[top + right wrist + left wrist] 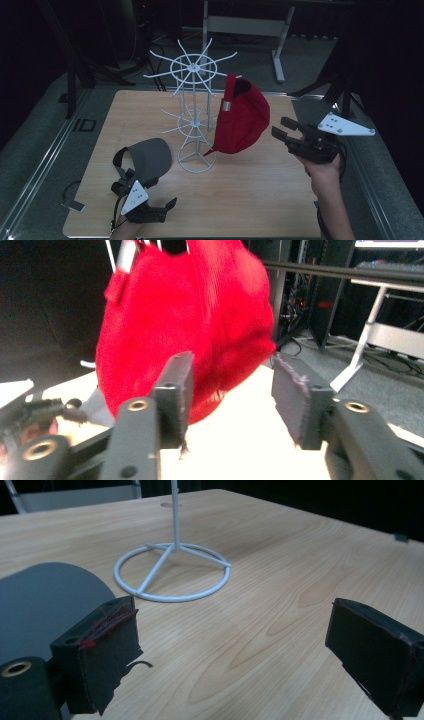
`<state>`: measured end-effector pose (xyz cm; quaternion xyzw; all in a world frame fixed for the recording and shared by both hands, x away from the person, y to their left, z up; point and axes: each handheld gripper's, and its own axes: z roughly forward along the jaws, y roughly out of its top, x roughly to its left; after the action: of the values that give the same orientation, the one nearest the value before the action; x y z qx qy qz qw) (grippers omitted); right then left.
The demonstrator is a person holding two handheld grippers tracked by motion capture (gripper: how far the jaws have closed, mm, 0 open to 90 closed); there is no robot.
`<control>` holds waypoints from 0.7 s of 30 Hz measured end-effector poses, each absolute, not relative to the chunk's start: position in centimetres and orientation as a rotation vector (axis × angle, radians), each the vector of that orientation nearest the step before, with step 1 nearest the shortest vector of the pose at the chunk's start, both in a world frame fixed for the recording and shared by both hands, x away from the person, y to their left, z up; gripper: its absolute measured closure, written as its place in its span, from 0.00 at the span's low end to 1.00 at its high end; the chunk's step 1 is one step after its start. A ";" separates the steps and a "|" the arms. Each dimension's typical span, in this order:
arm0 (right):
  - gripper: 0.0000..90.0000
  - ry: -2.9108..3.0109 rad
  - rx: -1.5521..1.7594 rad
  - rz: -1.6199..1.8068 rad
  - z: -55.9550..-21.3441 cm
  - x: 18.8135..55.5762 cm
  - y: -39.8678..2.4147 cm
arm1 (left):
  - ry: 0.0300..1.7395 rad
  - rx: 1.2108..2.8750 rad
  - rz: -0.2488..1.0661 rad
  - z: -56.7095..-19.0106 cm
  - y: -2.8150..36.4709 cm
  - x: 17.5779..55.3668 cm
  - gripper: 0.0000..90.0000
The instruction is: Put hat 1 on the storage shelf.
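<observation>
Low in the left of the high view, the left gripper (167,205) sits just above the wooden table (260,200), jaws spread wide and holding nothing. Its own view confirms it: two black jaws far apart, bare wood between them. Just above it in the frame, a grey cap (150,157) lies on the table, its dark strap to the left. In the left gripper view the grey cap (45,605) bulges up right behind the left-hand jaw; whether they touch, I cannot tell.

Moving to centre frame, the white wire rack (195,100) stands upright, its spokes fanning out at the top and its ring base (172,572) flat on the wood. Hanging from a right-hand spoke is the red cap (242,120), dangling off the table, brim pointing down towards the rack's base.

Over on the right, the right gripper (280,128) is held in a hand (322,172), pointing left at the red cap and just beside it. The right gripper view shows the jaws parted with nothing gripped, the red cap (185,325) looming close behind them.
</observation>
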<state>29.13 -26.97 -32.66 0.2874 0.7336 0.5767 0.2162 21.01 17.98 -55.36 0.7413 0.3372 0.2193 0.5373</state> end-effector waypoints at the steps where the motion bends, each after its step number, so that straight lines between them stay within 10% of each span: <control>1: 0.49 2.046 0.797 1.599 -33.0 29.1 -27.3 | 0.809 1.767 0.524 -55.4 18.0 21.0 0.08; 10: 0.19 2.144 0.833 1.544 -36.8 29.2 -29.0 | 0.847 1.773 0.491 -55.5 18.1 21.2 0.08; 21: 0.20 2.176 0.981 1.486 -43.0 30.2 -31.1 | 0.835 1.751 0.480 -55.6 18.2 21.1 0.08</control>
<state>30.25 -31.07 -43.04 0.3440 0.7634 0.5214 0.1642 21.10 18.20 -55.57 0.7370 0.3514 0.2020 0.5408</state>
